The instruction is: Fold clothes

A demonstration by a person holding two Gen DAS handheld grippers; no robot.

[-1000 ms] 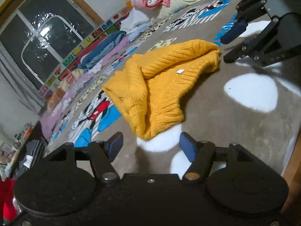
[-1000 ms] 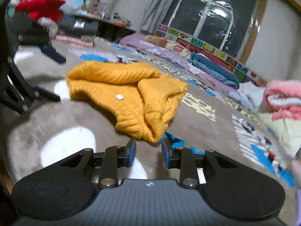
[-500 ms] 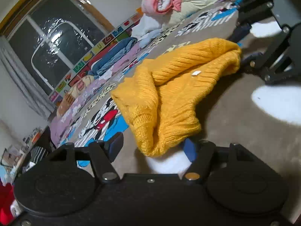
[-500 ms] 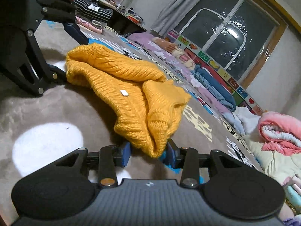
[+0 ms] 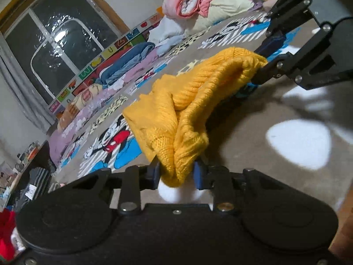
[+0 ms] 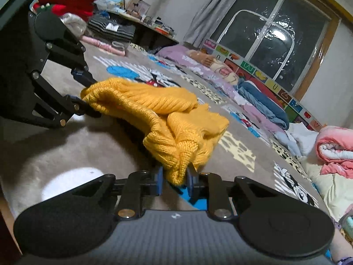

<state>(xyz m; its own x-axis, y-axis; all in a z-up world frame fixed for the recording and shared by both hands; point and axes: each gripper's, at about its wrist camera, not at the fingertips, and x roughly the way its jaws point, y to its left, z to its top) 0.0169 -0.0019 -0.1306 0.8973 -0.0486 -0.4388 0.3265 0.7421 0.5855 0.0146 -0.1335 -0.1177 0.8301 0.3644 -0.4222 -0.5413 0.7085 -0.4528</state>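
Room: a bedroom floor covered by a grey-brown plush rug with white blotches (image 5: 275,114) and, beyond it, a cartoon-mouse printed play mat (image 5: 110,141); a dark night window with wooden frame (image 6: 275,22) and grey curtain (image 6: 211,8) stands at the back, with a strip of coloured alphabet foam tiles (image 6: 264,77) along its base

Item 1: yellow chunky-knit sweater (image 5: 194,101), bunched and partly folded, stretched between the two tools and lifted at both ends; its middle sags toward the rug, whether touching cannot be told

Item 2: left gripper (image 5: 176,174), black with blue pads, jaws pressed onto a thick ribbed fold of the sweater; seen in the right wrist view (image 6: 85,92) at the far end of the garment, gripping the rolled edge

Item 3: right gripper (image 6: 175,181), same build, jaws pinching a hanging knit corner of the sweater; seen in the left wrist view (image 5: 262,66) at the opposite end, clamped on the fold

Item 4: pink and cream rolled bedding (image 6: 335,150), at the right of the mat

Item 5: blue and lilac folded blankets (image 6: 260,101), lying along the tile strip

Item 6: red knit garments stacked (image 6: 68,0), far left, near a low dark table with clutter (image 6: 141,24)
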